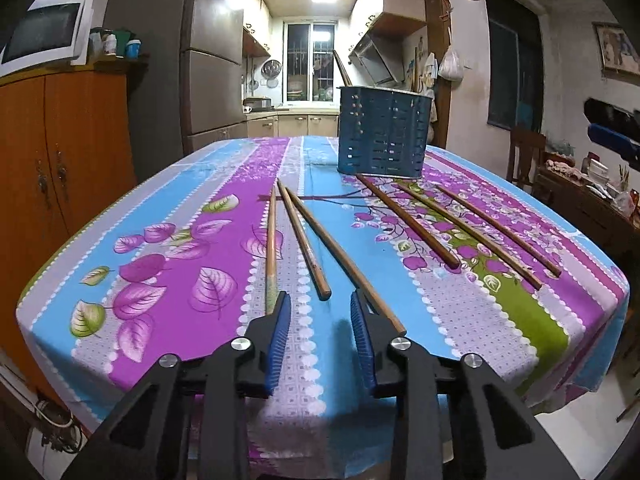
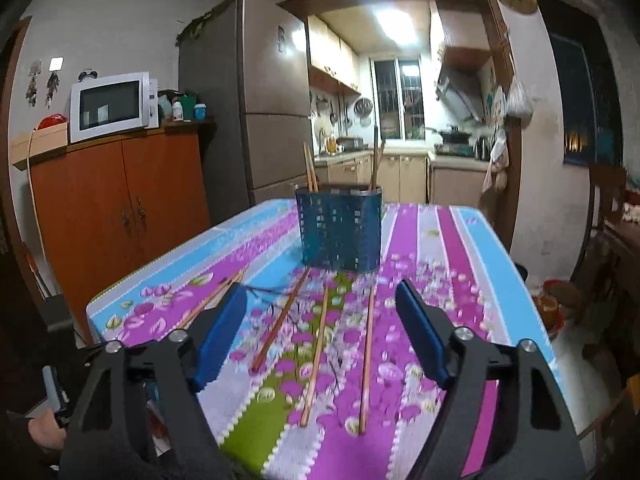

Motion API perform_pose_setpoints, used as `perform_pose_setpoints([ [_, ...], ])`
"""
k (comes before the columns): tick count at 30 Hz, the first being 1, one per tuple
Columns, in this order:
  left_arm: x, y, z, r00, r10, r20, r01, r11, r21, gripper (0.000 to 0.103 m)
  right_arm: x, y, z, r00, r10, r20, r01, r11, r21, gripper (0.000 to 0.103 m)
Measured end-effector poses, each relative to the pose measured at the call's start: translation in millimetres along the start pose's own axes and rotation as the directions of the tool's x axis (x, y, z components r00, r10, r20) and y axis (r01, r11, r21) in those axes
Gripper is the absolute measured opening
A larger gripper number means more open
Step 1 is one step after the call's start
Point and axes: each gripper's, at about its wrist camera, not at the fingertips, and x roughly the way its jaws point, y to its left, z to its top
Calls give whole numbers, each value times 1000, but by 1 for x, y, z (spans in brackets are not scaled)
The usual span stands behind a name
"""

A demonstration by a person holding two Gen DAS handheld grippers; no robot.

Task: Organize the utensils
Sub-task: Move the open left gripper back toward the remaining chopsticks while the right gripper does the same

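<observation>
While open, both tools (image 1: 320, 300) (image 2: 320, 300) over loose chopsticks (image 1: 306, 240).

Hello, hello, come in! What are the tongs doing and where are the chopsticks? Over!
Both tongs, left and right, open, empty. Six chopsticks flat on tablecloth, more already in blue holder. Nothing in the way.

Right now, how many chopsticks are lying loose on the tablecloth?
6: three fanned out on the left, three on the right. More stand in the blue holder.
</observation>
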Motion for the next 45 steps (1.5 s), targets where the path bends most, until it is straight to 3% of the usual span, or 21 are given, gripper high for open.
perform_pose_setpoints([
  [8,21,-5,8,1000,19,-7,-19,1000,3,27,2,-1,-17,999,14,-30,-14,1000,17,61],
  [10,29,-4,11,1000,27,-1,-27,1000,-9,27,4,0,-24,999,24,-37,-24,1000,11,54],
  [12,32,-4,11,999,34,9,-34,999,-13,27,7,5,-34,998,34,-52,-35,999,-6,38],
  [15,33,-5,10,999,42,25,-42,999,-6,27,14,14,-54,994,51,-99,-55,998,-37,21],
  [22,35,-7,11,998,49,42,-49,999,-4,27,40,15,-95,981,43,-189,-41,999,13,17],
  [37,30,-11,0,995,57,87,-59,998,16,27,51,24,-113,991,-36,-130,32,999,-37,14],
  [43,27,-11,-4,993,66,103,-68,998,16,24,51,25,-114,991,-34,-131,31,999,-27,13],
  [45,26,-11,-6,991,72,111,-74,997,15,17,51,25,-114,991,-30,-128,27,999,-22,6],
])
